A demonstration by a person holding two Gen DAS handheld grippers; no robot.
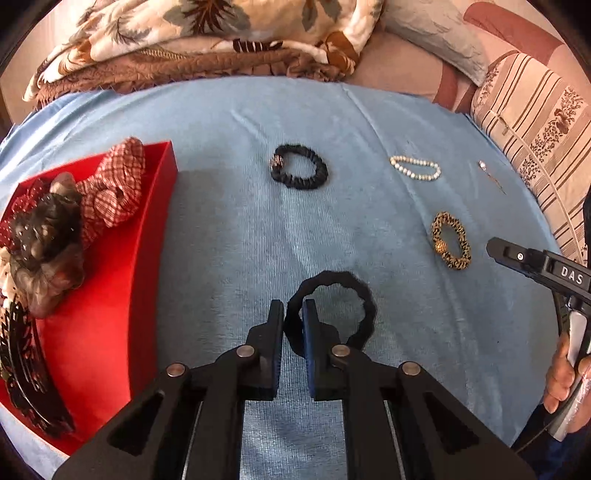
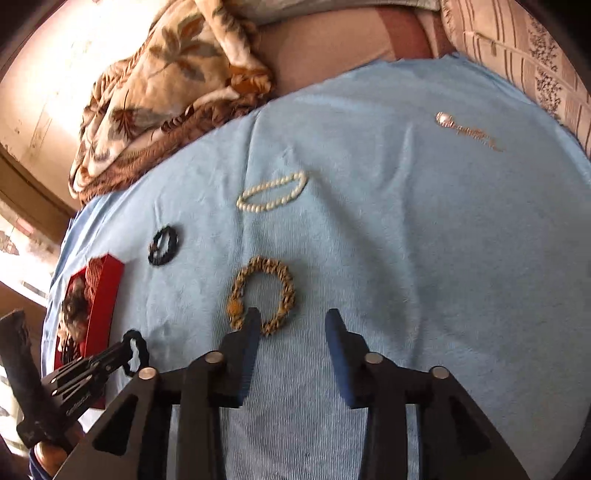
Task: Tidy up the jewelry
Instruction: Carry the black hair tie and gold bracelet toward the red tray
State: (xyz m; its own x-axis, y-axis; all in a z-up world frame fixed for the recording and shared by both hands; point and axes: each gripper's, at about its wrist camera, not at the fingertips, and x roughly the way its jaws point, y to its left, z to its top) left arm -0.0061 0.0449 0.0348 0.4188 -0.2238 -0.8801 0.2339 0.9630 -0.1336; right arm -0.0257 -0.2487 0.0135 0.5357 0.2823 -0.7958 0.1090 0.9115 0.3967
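My left gripper (image 1: 293,308) is shut on a plain black hair tie (image 1: 354,291), whose loop hangs to the right of the fingers above the blue cloth (image 1: 229,240). The red box (image 1: 122,295) lies to its left, holding a checked bow and other hair pieces. My right gripper (image 2: 293,315) stands open with nothing between its pads. Its left fingertip overlaps the near edge of a leopard-print scrunchie (image 2: 284,280). Further off lie a pearl bracelet (image 2: 271,192), a black scrunchie with a bead (image 2: 164,245) and a gold pin (image 2: 469,131).
A floral blanket (image 1: 207,33) is bunched along the far edge of the cloth. A striped cushion (image 1: 535,122) borders the right side. A person's hand (image 1: 565,373) holds the right gripper's handle at the right edge of the left wrist view.
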